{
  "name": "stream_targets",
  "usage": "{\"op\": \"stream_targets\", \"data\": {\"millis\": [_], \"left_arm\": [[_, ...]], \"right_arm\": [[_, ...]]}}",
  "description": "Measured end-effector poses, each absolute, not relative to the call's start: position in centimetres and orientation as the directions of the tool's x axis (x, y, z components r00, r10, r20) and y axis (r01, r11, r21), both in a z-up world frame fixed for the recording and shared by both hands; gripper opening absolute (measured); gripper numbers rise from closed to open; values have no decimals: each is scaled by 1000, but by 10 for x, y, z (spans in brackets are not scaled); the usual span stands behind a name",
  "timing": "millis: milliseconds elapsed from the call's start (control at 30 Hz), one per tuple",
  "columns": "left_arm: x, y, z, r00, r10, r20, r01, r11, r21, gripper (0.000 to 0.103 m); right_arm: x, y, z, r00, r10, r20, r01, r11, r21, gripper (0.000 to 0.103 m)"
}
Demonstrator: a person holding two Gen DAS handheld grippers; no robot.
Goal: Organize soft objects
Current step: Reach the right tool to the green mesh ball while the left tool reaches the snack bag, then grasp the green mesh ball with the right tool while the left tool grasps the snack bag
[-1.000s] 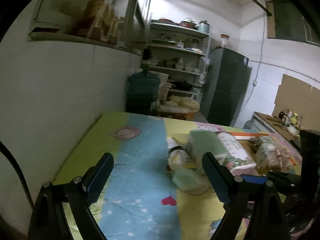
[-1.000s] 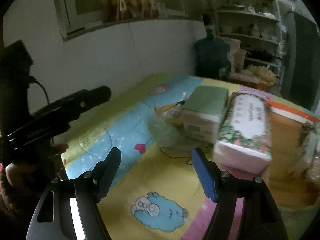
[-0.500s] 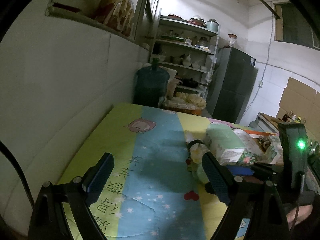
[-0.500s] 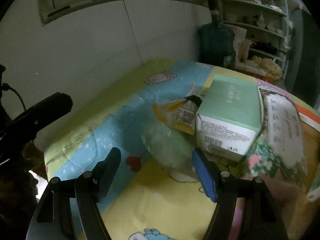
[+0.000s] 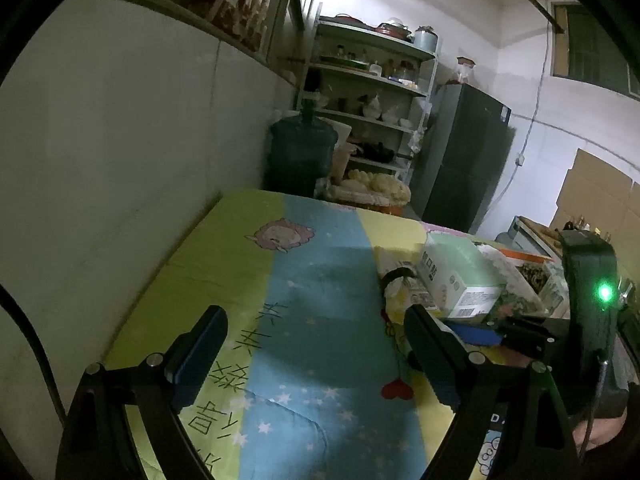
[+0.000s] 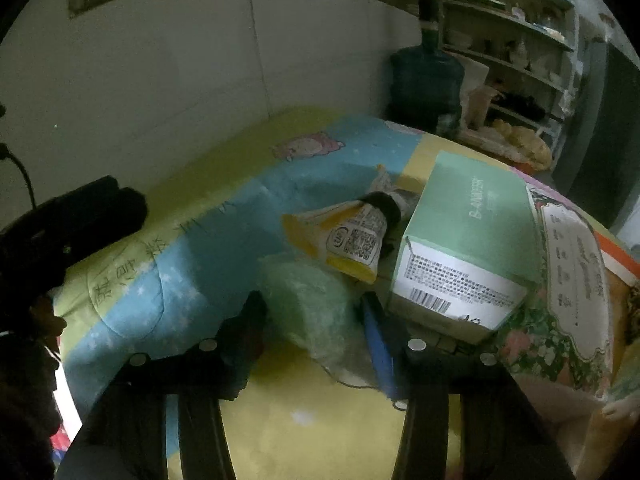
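Right gripper (image 6: 314, 320) — jaws just closing — clasps the pale green soft bag (image 6: 316, 300), just beside the mint box (image 6: 468, 216). Left gripper (image 5: 316, 354) gapes, holding nothing.

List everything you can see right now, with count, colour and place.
soft bag: 1, pale green, between the right tool's pads
pouch: 1, yellow and white, behind the soft bag
box: 1, mint green, right of the pouch
tissue pack: 1, floral, right of the box
mat: 1, green, blue, yellow, under everything
water jug: 1, dark, beyond the mat
fridge: 1, dark, far right
left tool: open, empty
right tool: jaws just closing around the soft bag
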State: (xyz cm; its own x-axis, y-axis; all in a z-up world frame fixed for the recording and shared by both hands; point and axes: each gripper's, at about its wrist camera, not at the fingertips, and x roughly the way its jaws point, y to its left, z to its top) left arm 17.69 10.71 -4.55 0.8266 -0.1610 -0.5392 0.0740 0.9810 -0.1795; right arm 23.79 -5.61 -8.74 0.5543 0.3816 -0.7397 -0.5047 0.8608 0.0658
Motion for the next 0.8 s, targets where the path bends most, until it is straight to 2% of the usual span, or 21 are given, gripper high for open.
{"op": "stream_targets", "data": {"millis": [167, 400, 600, 800], "left_arm": [[188, 99, -48, 813, -181, -554, 95, 979, -180, 90], [216, 74, -51, 780, -242, -577, 172, 970, -174, 90], [258, 47, -66, 695, -295, -656, 227, 955, -189, 90], [280, 31, -83, 646, -267, -715, 213, 963, -168, 88]], "right_arm": [[226, -64, -86, 556, 405, -726, -504, 859, 93, 43], [196, -103, -69, 581, 467, -666, -478, 859, 184, 43], [176, -141, -61, 619, 461, -636, -420, 879, 228, 43], [160, -170, -56, 646, 455, -613, -387, 887, 251, 43]]}}
